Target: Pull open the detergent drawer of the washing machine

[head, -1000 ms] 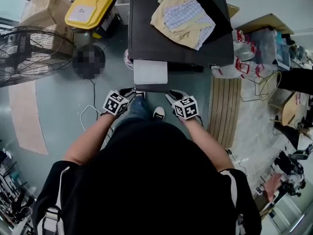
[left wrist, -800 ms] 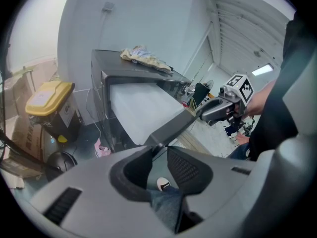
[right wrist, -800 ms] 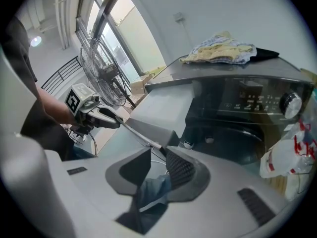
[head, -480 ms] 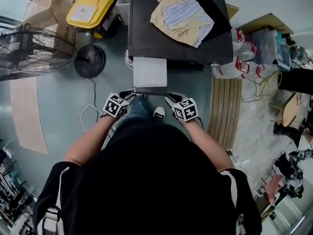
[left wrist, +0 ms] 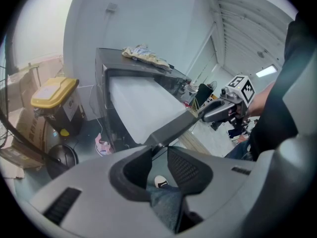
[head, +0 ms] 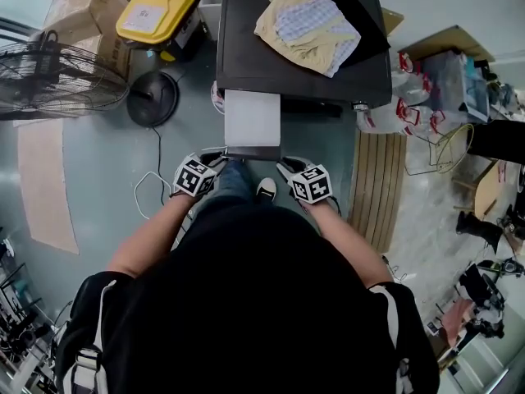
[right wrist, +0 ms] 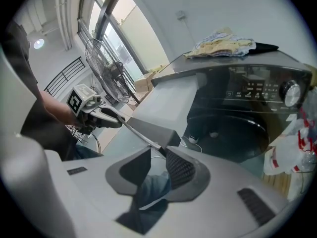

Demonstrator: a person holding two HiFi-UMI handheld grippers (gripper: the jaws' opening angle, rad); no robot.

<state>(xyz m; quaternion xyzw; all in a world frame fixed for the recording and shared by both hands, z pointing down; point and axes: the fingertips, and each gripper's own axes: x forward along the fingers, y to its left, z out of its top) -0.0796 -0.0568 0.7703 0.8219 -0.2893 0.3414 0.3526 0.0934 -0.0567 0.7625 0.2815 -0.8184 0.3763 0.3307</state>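
The dark washing machine (head: 303, 68) stands ahead with clothes (head: 310, 21) piled on top. Its detergent drawer (head: 253, 120), white on top with a dark grey front panel (head: 253, 149), sticks out toward me. My left gripper (head: 220, 156) is shut on the panel's left end and my right gripper (head: 283, 166) on its right end. In the left gripper view the panel (left wrist: 173, 128) runs from my left gripper (left wrist: 159, 155) across to the right gripper (left wrist: 218, 110). The right gripper view shows the panel (right wrist: 148, 130) entering my right gripper (right wrist: 159, 158), with the left gripper (right wrist: 106, 117) at its far end.
A floor fan (head: 57, 80), cardboard boxes (head: 78, 6) and a yellow-lidded bin (head: 156, 11) stand at the left. Plastic bags (head: 402, 97) and a wooden slat board (head: 376, 187) lie to the right. A cable (head: 152, 187) loops on the floor; my shoe (head: 266, 189) is under the drawer.
The drawer has slid further out of the machine: more of its white top shows. Both grippers have come back toward me with the front panel.
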